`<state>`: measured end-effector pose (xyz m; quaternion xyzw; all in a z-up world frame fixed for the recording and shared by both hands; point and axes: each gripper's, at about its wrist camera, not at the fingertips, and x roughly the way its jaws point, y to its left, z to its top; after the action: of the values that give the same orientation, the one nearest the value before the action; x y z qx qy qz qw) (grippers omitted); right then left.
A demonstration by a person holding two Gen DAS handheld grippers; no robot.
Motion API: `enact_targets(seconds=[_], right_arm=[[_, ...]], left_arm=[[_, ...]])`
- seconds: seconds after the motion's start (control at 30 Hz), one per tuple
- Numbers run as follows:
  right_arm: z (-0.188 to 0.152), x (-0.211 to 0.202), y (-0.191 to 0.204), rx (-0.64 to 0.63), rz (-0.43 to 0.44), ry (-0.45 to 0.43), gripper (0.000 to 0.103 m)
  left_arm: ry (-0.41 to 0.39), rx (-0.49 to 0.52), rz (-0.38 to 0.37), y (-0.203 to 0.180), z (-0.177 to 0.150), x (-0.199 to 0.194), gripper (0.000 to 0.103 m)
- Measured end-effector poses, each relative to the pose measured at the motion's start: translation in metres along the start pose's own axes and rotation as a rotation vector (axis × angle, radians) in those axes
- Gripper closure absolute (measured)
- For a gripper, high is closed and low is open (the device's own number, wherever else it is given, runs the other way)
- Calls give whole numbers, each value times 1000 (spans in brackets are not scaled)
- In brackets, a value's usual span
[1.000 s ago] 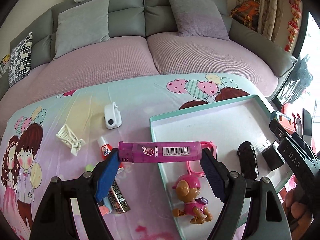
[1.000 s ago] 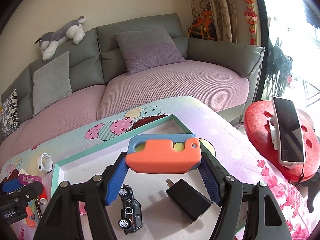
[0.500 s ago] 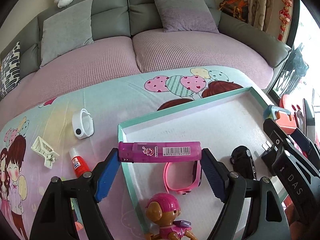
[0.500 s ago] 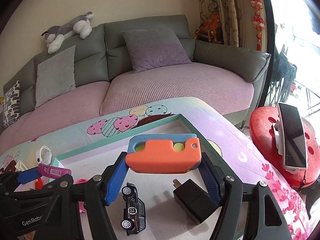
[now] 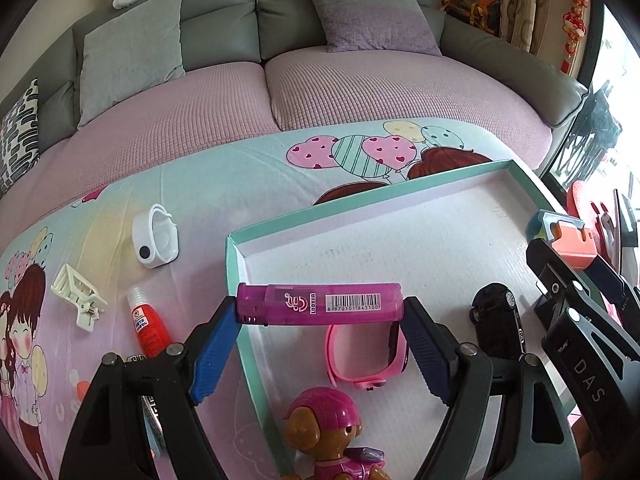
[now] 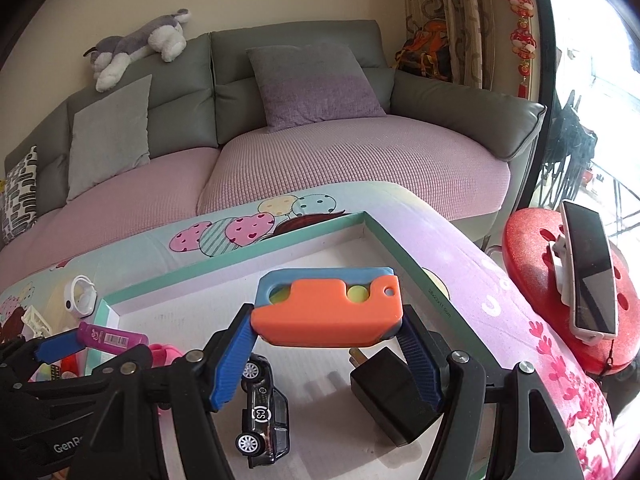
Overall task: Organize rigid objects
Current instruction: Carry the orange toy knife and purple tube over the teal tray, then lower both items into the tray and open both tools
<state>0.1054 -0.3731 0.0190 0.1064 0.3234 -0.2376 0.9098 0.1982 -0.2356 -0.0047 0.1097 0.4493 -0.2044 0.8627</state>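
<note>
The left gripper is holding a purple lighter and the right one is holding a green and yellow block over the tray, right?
Not quite. The right hand-held gripper holds an orange and blue block, as the right wrist view shows. The left hand-held gripper does hold the purple lighter over the tray.

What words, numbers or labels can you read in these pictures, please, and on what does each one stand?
"6 970101 843100": under the barcode on the purple lighter in the left gripper.
"DAS": on the right gripper's arm, left wrist view.
"GenR", then cut off: on the left gripper's arm, right wrist view.
"CS": roundel on the black toy car.
"28.2*22*11.5cm", roughly: on the box rim.
Red bottle label: too small.
</note>
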Motion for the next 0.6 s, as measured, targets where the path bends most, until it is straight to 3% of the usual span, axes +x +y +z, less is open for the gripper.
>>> enact_targets(seconds=[0.6], right_arm=[[-8,12,12,-49,-8,39,30]], left_arm=[[19,-3,18,3,-3,9,21]])
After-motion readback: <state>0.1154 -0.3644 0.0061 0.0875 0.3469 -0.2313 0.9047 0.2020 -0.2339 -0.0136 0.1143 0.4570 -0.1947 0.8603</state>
